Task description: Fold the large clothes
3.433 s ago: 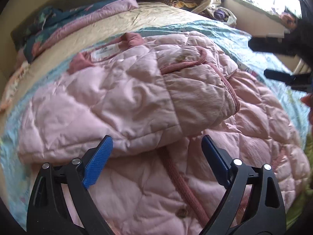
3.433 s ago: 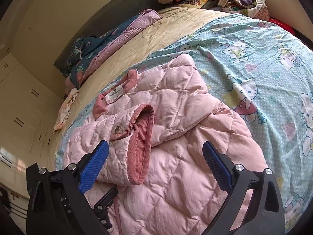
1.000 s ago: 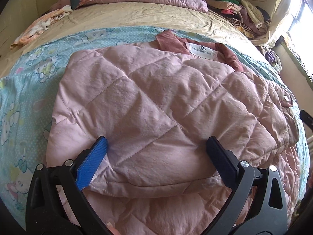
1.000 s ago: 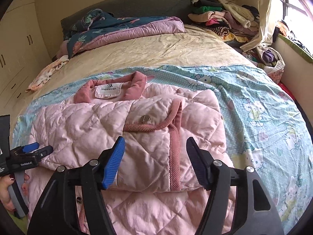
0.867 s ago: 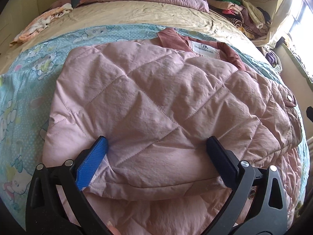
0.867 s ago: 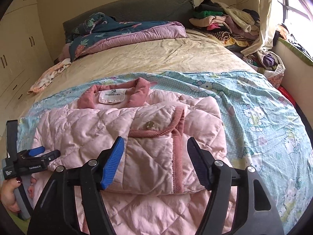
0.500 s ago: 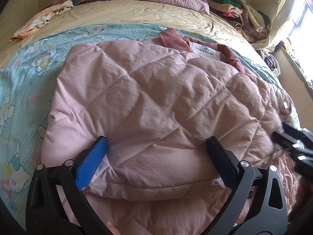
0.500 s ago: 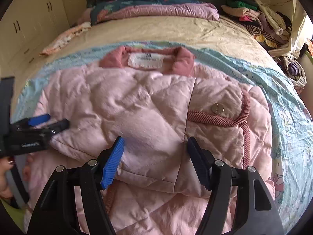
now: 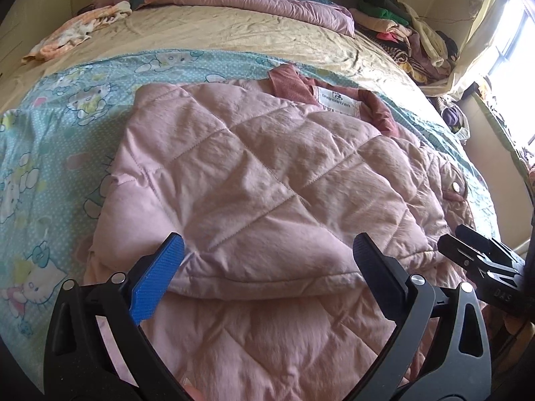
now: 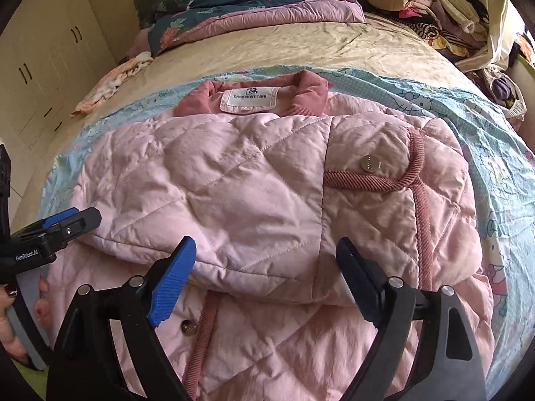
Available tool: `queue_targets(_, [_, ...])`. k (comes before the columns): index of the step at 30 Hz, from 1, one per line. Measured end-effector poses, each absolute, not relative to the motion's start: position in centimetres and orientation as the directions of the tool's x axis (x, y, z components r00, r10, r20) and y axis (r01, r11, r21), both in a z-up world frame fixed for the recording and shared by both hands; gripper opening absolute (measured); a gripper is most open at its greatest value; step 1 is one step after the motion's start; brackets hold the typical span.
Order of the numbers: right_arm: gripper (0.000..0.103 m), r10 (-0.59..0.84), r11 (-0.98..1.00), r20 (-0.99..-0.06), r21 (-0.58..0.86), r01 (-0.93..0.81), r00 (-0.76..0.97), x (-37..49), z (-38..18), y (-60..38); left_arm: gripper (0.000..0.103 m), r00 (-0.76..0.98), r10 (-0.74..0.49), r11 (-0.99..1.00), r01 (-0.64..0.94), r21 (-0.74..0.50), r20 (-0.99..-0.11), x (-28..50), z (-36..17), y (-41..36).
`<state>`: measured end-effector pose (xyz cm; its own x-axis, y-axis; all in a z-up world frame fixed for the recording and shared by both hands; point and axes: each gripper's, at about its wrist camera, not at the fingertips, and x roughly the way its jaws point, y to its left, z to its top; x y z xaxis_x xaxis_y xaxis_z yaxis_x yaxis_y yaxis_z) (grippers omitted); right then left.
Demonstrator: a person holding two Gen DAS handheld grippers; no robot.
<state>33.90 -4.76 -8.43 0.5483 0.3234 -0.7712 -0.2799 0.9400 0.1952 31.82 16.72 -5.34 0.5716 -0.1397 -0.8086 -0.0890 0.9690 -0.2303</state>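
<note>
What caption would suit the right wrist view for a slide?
Open right gripper over a pink jacket with both sleeves folded in, on a bed; left gripper at its left edge.

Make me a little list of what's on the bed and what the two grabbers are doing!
jacket: pink, quilted, sleeves folded across the front, collar tag facing up
blanket: blue with cartoon cats, under the jacket
left gripper: open, holding nothing, at the folded sleeve's near edge
right gripper: open, holding nothing, at the near edge of the fold
clothes pile: far corner of the bed
quilt: by the headboard
</note>
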Motion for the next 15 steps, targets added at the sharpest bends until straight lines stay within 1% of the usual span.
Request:
queue_targets(4, [0.094, 0.343, 0.935, -0.747, 0.217, -0.279, 0.569, 32.3, -7.1, -5.3, 0.094, 0.581, -0.158, 0.963, -0.088, -0.255, -0.798, 30.7, -4.3, 16.8])
queue_targets(10, [0.094, 0.357, 0.932, -0.718, 0.231, -0.279, 0.598, 30.3, -5.1, -6.2, 0.094, 0.606, -0.157, 0.959, -0.096, -0.268, -0.780, 29.1, -2.8, 16.8])
queue_targets(15, [0.095, 0.368, 0.929, -0.678, 0.235, -0.287, 0.636, 28.2, -3.1, -7.1, 0.094, 0.634, -0.137, 0.962, -0.097, -0.255, -0.761, 27.5, -1.2, 16.8])
